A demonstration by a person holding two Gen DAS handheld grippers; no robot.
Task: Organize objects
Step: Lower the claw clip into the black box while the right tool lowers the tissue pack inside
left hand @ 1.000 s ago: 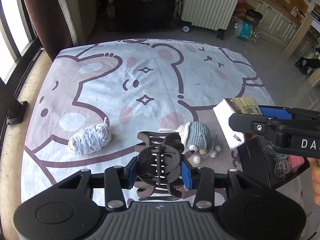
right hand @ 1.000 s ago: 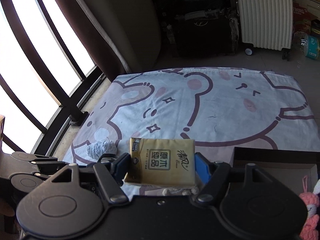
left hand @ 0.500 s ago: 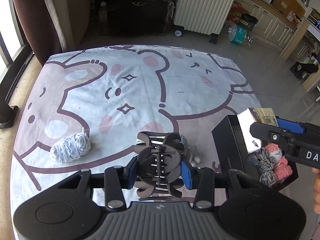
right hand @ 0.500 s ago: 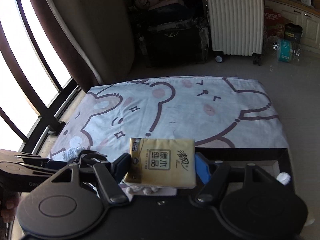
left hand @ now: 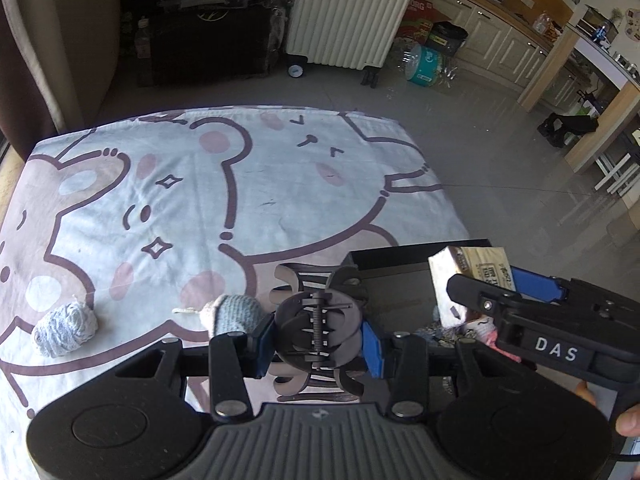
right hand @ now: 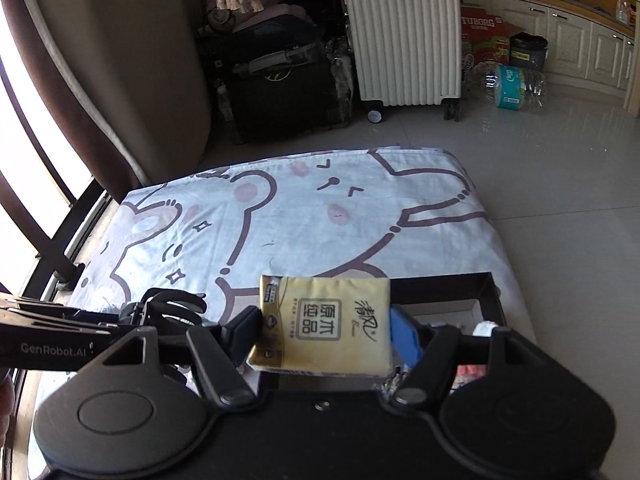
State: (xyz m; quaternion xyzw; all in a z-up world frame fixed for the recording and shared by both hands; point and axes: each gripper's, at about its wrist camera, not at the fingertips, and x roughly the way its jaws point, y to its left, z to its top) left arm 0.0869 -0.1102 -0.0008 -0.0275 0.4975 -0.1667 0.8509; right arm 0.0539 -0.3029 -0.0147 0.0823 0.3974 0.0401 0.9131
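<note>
We carry the hair claw (left hand: pixel 318 330) clamped in the left gripper (left hand: pixel 318 334) jaws and the tissue pack (right hand: pixel 324 324) clamped in the right gripper (right hand: pixel 326 330), both over the black box (left hand: pixel 404 280) at lower right, already holding yarn. Two knitted pieces (left hand: pixel 66 328) remain on the bed (left hand: pixel 280 184).

- Matt dark plastic hair claw clip (left hand: pixel 318 334) with a bare metal coil spring, smooth.
- Glossy yellow-brown plastic-wrapped tissue pack (right hand: pixel 326 324), slightly crinkled film.
- Soft printed cotton-like bear-pattern sheet (left hand: pixel 192 200), matt, faintly creased.
- Fuzzy pale blue-white yarn ball (left hand: pixel 64 330) near the sheet's left edge, rough.
- Knitted grey-blue wool toy (left hand: pixel 236 314), nubbly.
- Matt black rigid box (left hand: pixel 384 256) at the sheet's right edge.
- Blue rubbery pads (left hand: pixel 372 346) on matt black plastic fingers.
</note>
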